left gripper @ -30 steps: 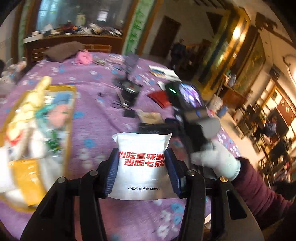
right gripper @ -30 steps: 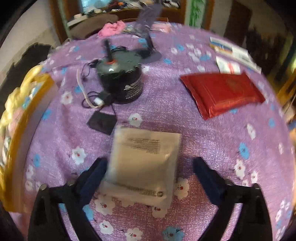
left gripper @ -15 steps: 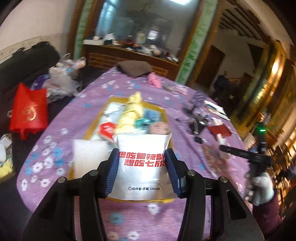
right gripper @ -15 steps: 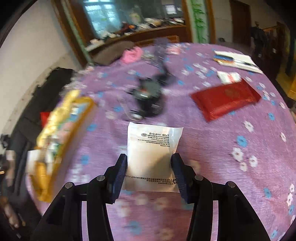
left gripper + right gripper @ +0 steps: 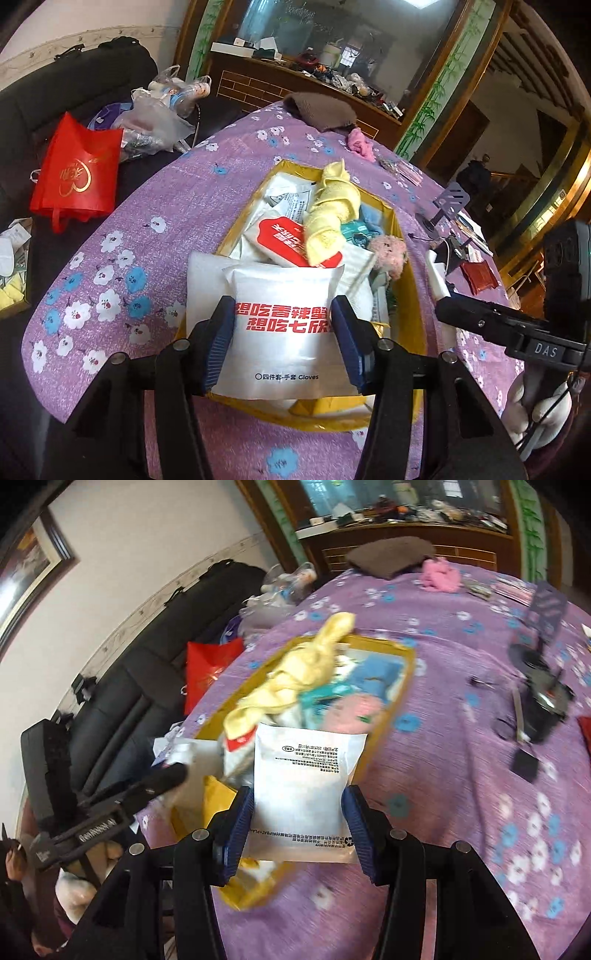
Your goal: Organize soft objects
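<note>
- Purple flowered cloth (image 5: 122, 236) covers the table in both views; a second ago the left view looked across it at a black device and a gloved hand, and now it looks down on the yellow box (image 5: 410, 347) at frame centre.
- Left gripper (image 5: 284, 343) holds a white glove packet (image 5: 282, 332) with red print, low centre, over the box's near end; the blue pads sit against the packet's sides and the jaws are easing apart.
- Right gripper (image 5: 299, 827): a second ago its pads stood clear of a plain white packet (image 5: 306, 786) lying on the cloth. Now they press its two sides, the jaws opening slightly, and the packet hangs over the box's near right rim, printed back facing the camera.
- Half a second ago the box was at the left edge of the right view; now it fills the centre.
- Box contents: a yellow towel (image 5: 332, 218) on top, a white pack with a red label (image 5: 284, 240), a teal item, a pink fluffy one (image 5: 388, 251), more white packets. It looks heaped full.
- Each gripper shows in the other's view: the right at the right edge of the left view with a white glove (image 5: 535, 410) below it, the left at lower left of the right view.
- Room: a dark sofa (image 5: 48, 92) upper left with a red bag (image 5: 77, 170) and plastic bags; a wood sideboard at top; a brown cloth (image 5: 321, 110) and pink cloth (image 5: 360, 144) at the table's far end.
- Open cloth lies left of the box in the left view; to its right sit a black device (image 5: 543, 709), cables and a red pouch (image 5: 478, 277).
</note>
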